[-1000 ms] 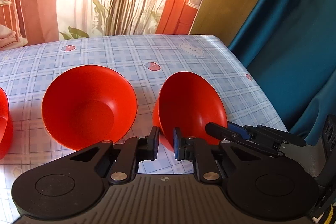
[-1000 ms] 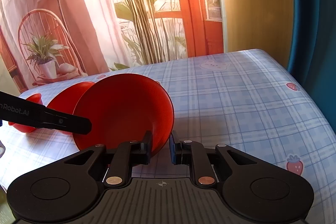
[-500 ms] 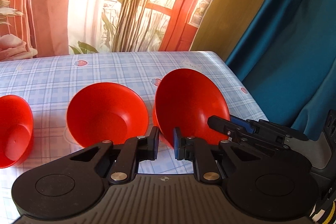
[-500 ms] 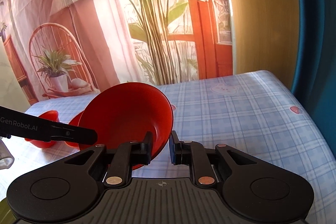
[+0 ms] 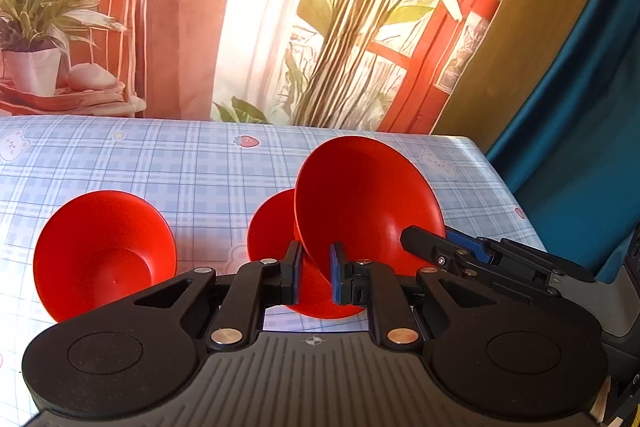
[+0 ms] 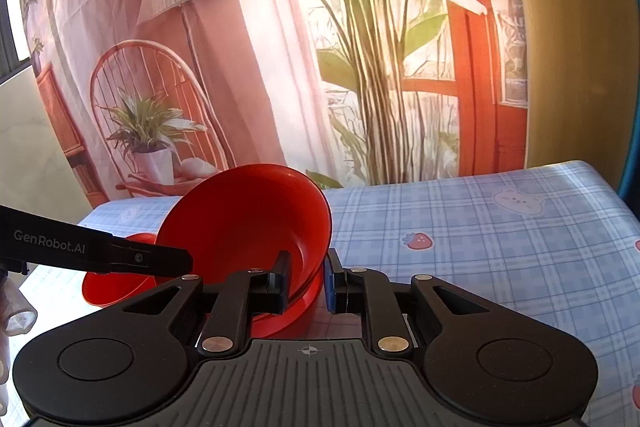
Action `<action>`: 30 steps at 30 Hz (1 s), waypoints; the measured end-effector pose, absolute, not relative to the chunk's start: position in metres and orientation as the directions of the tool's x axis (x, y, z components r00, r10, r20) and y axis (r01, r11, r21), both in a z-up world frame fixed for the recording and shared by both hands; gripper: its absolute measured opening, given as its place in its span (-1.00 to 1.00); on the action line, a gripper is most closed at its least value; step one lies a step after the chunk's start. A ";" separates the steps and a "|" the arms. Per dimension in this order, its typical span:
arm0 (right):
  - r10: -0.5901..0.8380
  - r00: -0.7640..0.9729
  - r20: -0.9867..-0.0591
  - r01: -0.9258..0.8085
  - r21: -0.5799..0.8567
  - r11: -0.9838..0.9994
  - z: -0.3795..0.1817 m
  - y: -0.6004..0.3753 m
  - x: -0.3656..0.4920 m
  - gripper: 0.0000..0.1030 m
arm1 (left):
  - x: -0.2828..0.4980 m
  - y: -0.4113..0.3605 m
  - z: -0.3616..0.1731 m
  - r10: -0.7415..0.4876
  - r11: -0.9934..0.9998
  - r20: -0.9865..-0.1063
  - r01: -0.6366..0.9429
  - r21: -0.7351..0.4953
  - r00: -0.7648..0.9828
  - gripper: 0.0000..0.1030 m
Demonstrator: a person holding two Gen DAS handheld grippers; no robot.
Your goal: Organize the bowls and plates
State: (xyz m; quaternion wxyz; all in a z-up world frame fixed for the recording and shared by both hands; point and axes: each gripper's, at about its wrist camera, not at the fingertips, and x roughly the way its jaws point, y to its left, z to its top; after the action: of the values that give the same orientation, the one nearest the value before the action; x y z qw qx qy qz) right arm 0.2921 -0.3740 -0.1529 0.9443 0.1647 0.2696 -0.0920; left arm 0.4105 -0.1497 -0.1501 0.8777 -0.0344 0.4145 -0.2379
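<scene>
1. Red plastic was all that mattered on the bench (image 5: 168, 163): one lifted bowl (image 5: 368, 203), tilted steeply with its mouth facing the cameras, and two more bowls resting on the blue checked cloth.
2. The left gripper (image 5: 314, 273) was clamped on the near rim of the lifted bowl, one pad inside the wall and one outside.
3. The right gripper (image 6: 306, 281) pinched the same bowl (image 6: 248, 223) at another part of its rim; in the left wrist view its fingers (image 5: 436, 251) reached in from the right side.
4. The held bowl was clear of the cloth and hung just above a second bowl (image 5: 272, 227), which showed behind and below it, mostly hidden.
5. A third bowl (image 5: 104, 255) sat well apart to the left, empty and tipped a little toward the camera.
6. The step in hand looked like the carry: bringing the gripped bowl over its neighbour so as to nest the two.
7. The next move would call for levelling the bowl so its base points down, centring it over the lower bowl's mouth, lowering until the walls seat, and only then letting both grippers open.
8. Releasing unevenly could leave the bowl cocked on the rim below.
</scene>
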 end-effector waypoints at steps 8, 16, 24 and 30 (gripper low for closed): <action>-0.079 0.827 -0.556 0.278 0.282 0.918 -0.166 -0.373 0.301 -0.69 | 0.414 -0.148 -0.161 -0.434 0.890 -0.724 0.378 -0.254 0.536 -0.70; -0.073 0.822 -0.565 0.280 0.288 0.916 -0.171 -0.373 0.303 -0.68 | 0.416 -0.148 -0.164 -0.425 0.894 -0.733 0.374 -0.246 0.532 -0.70; -0.079 0.813 -0.576 0.291 0.286 0.913 -0.171 -0.372 0.302 -0.56 | 0.410 -0.140 -0.160 -0.410 0.900 -0.729 0.373 -0.226 0.548 -0.23; -0.077 0.824 -0.562 0.270 0.268 0.925 -0.160 -0.367 0.301 -0.56 | 0.410 -0.105 -0.149 -0.388 0.917 -0.713 0.323 -0.234 0.584 -0.23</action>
State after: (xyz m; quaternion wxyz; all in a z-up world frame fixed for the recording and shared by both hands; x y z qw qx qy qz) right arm 0.3010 -0.3672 -0.1596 0.9396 0.1702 0.2823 -0.0924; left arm 0.4102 -0.1054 -0.1491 0.8892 -0.0394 0.4096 -0.1999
